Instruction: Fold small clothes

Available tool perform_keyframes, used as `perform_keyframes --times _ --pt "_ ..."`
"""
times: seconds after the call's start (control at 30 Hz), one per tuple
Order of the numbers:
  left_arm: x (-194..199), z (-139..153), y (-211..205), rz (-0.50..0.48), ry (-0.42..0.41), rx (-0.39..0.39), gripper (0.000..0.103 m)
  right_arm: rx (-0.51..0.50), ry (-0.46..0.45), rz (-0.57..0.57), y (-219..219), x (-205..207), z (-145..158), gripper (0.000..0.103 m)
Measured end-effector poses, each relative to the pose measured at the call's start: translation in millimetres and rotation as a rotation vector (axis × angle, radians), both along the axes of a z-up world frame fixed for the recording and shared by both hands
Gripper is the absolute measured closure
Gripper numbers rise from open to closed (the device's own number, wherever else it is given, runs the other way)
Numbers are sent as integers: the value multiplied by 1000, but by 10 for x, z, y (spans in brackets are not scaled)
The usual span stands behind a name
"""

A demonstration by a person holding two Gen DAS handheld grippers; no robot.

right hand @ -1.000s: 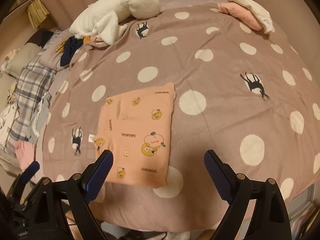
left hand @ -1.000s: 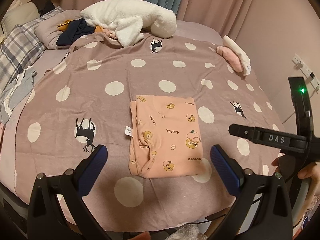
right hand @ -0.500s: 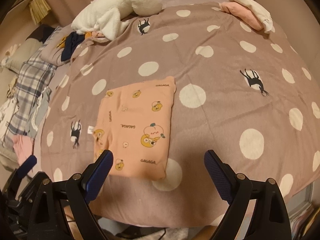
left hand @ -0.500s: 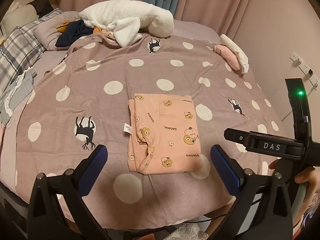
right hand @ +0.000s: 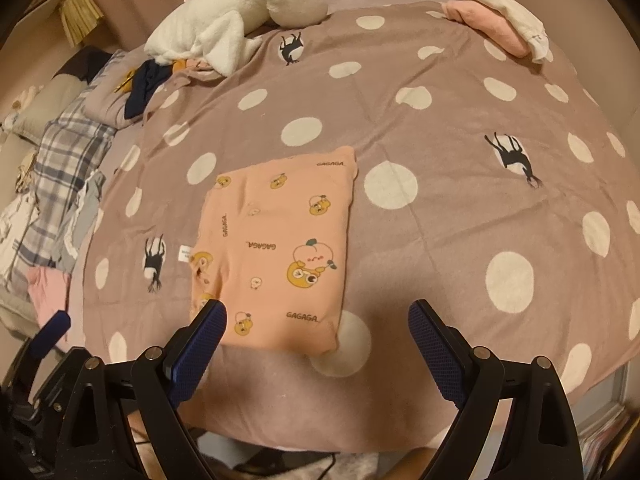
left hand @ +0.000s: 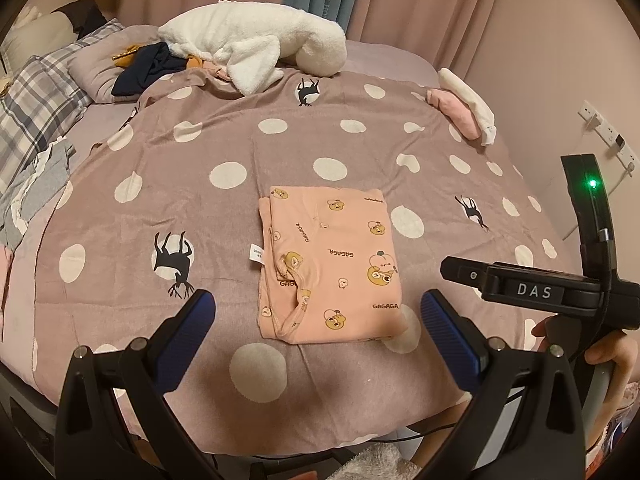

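A small peach garment point(left hand: 332, 260) with bear prints lies folded into a rectangle on the polka-dot blanket point(left hand: 224, 208), a white label sticking out at its left edge. It also shows in the right wrist view point(right hand: 276, 248). My left gripper point(left hand: 316, 324) is open and empty, held above the bed's near edge in front of the garment. My right gripper point(right hand: 316, 332) is open and empty, over the garment's near edge. The right gripper's body point(left hand: 536, 292) shows at the right of the left wrist view.
A white fluffy garment point(left hand: 256, 44) and dark clothes point(left hand: 148, 64) lie at the bed's far side. Folded pink and white pieces point(left hand: 464, 112) sit at the far right. Plaid and grey clothes point(left hand: 36, 120) are heaped at the left. A wall socket strip point(left hand: 608, 136) is at the right.
Both grippers have drawn back slightly toward the bed's near edge, so the folded garment sits a little farther off. Both stay open. The garment has not moved.
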State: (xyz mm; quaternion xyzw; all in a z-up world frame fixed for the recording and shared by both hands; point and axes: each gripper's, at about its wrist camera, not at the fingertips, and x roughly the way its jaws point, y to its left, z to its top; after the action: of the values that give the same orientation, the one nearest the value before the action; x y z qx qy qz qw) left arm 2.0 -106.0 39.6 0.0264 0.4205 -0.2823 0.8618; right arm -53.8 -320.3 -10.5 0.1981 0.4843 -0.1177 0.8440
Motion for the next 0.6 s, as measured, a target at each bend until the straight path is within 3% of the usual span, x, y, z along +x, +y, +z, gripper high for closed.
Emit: perform_keyframes --times 0.6 --pt "-84 -3 -42 -24 3 11 0 -42 3 19 94 -59 24 11"
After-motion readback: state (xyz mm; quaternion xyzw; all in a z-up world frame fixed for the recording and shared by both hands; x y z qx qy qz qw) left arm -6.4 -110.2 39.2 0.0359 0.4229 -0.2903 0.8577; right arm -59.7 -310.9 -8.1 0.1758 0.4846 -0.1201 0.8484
